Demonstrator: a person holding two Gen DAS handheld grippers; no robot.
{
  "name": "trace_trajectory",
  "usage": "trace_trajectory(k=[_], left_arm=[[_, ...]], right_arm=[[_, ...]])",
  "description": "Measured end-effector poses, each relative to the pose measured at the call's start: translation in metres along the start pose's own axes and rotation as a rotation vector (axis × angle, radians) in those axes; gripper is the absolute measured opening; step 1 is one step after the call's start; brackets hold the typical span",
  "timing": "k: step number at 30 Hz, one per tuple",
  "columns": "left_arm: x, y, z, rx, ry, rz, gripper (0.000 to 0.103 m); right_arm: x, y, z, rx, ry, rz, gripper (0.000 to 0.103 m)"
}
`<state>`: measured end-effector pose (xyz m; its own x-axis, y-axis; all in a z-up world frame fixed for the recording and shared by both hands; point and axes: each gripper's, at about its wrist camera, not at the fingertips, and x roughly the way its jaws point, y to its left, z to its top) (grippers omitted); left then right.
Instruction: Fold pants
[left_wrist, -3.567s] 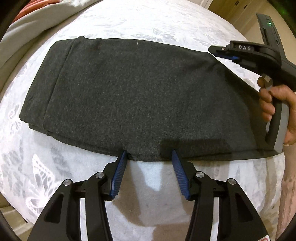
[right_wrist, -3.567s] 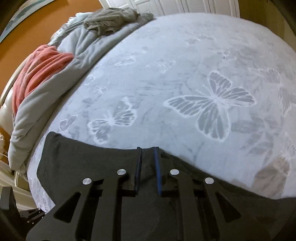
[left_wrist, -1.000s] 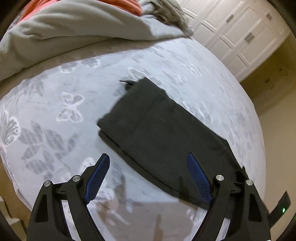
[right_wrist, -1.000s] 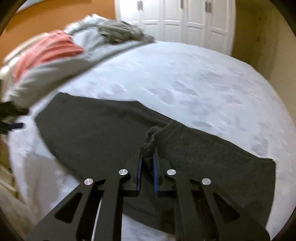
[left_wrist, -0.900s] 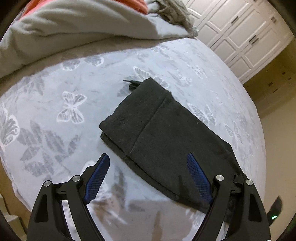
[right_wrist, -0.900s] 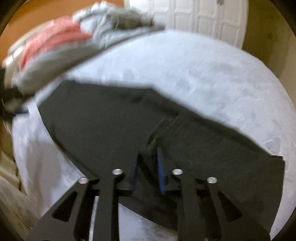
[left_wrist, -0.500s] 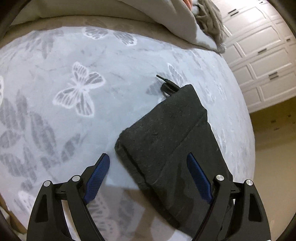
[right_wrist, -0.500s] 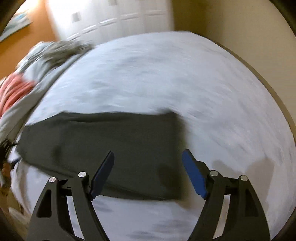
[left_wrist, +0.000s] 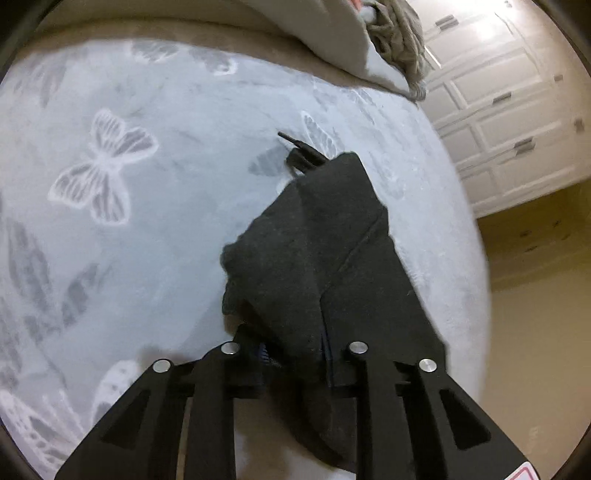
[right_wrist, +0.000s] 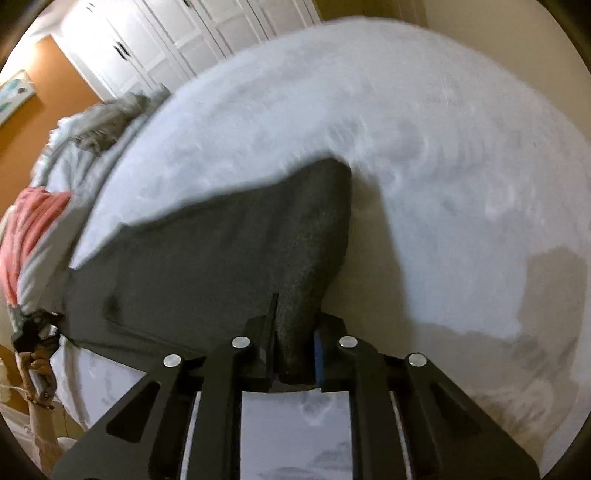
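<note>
The dark grey pants (left_wrist: 325, 236) lie folded lengthwise on the pale butterfly bedspread (left_wrist: 147, 184). A black drawstring (left_wrist: 299, 147) sticks out at the far waistband corner. My left gripper (left_wrist: 293, 350) is shut on the near corner of the waistband end, and the cloth bunches up between the fingers. In the right wrist view the pants (right_wrist: 207, 254) stretch to the left. My right gripper (right_wrist: 293, 350) is shut on the corner of the other end, lifted slightly off the bedspread (right_wrist: 406, 147).
A rumpled grey duvet (left_wrist: 325, 33) and a grey garment (left_wrist: 395, 33) lie at the head of the bed. A salmon blanket (right_wrist: 26, 229) lies at the left. White closet doors (left_wrist: 498, 110) stand beyond the bed. The other hand and gripper (right_wrist: 33, 332) show at far left.
Both grippers were open half a second ago. Each has moved in and closed on a corner of the pants at opposite ends. The cloth has lifted and bunched at both grips.
</note>
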<state>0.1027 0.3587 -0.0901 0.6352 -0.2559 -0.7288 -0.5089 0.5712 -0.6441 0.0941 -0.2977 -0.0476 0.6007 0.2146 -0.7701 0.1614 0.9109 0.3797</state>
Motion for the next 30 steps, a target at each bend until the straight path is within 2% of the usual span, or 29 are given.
trace_trajectory(k=[4,6,7,9,10,11,12,13,15,16,17,18,19,21,23,25,26,28,29,30], left_arm=[[-0.023,-0.022,-0.007,0.072,0.007,-0.077,0.016],[-0.033,-0.032,-0.020,0.112,0.059,-0.126,0.016],[-0.033,-0.032,-0.026,0.123,0.082,-0.130,0.016],[-0.021,-0.027,-0.046,0.127,0.189,-0.113,0.016],[-0.009,-0.022,-0.053,0.116,0.234,-0.059,0.016],[-0.004,-0.019,-0.056,0.121,0.238,-0.011,0.016],[0.001,-0.016,-0.057,0.125,0.242,0.012,0.017],[0.002,-0.015,-0.057,0.122,0.241,0.008,0.017],[-0.003,-0.020,-0.057,0.137,0.227,0.011,0.018],[-0.005,-0.021,-0.058,0.141,0.219,0.016,0.018],[-0.006,-0.024,-0.060,0.147,0.208,0.025,0.018],[-0.004,-0.026,-0.061,0.156,0.201,0.042,0.018],[-0.003,-0.028,-0.062,0.165,0.195,0.059,0.019],[-0.002,-0.031,-0.066,0.182,0.181,0.087,0.019],[-0.001,-0.034,-0.067,0.196,0.178,0.096,0.020],[-0.002,-0.032,-0.064,0.189,0.183,0.084,0.021],[-0.002,-0.029,-0.064,0.179,0.189,0.074,0.022],[-0.002,-0.026,-0.063,0.171,0.198,0.064,0.022],[-0.001,-0.026,-0.062,0.165,0.201,0.063,0.022],[-0.002,-0.026,-0.063,0.162,0.200,0.066,0.022]], right_arm=[[-0.051,-0.006,0.011,0.010,-0.093,0.085,0.012],[-0.071,-0.016,0.007,0.013,-0.104,0.084,0.012],[-0.079,-0.020,0.005,-0.004,-0.116,0.041,0.012],[-0.088,-0.038,-0.001,-0.016,-0.108,-0.092,0.012],[-0.079,-0.056,-0.007,0.009,-0.045,-0.138,0.015],[-0.065,-0.066,-0.012,0.029,0.031,-0.147,0.015],[-0.051,-0.074,-0.017,0.045,0.116,-0.178,0.016],[-0.044,-0.074,-0.022,0.036,0.151,-0.236,0.018],[-0.058,-0.046,-0.022,-0.074,0.048,-0.311,0.022],[-0.070,-0.026,-0.022,-0.130,-0.043,-0.346,0.033],[-0.081,0.001,-0.026,-0.206,-0.134,-0.345,0.048],[-0.085,0.025,-0.030,-0.272,-0.187,-0.310,0.052],[-0.081,0.050,-0.037,-0.338,-0.209,-0.253,0.053],[-0.065,0.085,-0.048,-0.442,-0.178,-0.186,0.051],[-0.048,0.116,-0.060,-0.531,-0.181,-0.201,0.051],[-0.046,0.129,-0.061,-0.591,-0.222,-0.235,0.052],[-0.047,0.132,-0.060,-0.600,-0.234,-0.224,0.054],[-0.038,0.136,-0.058,-0.561,-0.180,-0.127,0.056],[-0.024,0.136,-0.061,-0.537,-0.108,-0.061,0.056],[-0.011,0.139,-0.068,-0.528,-0.051,-0.036,0.056]])
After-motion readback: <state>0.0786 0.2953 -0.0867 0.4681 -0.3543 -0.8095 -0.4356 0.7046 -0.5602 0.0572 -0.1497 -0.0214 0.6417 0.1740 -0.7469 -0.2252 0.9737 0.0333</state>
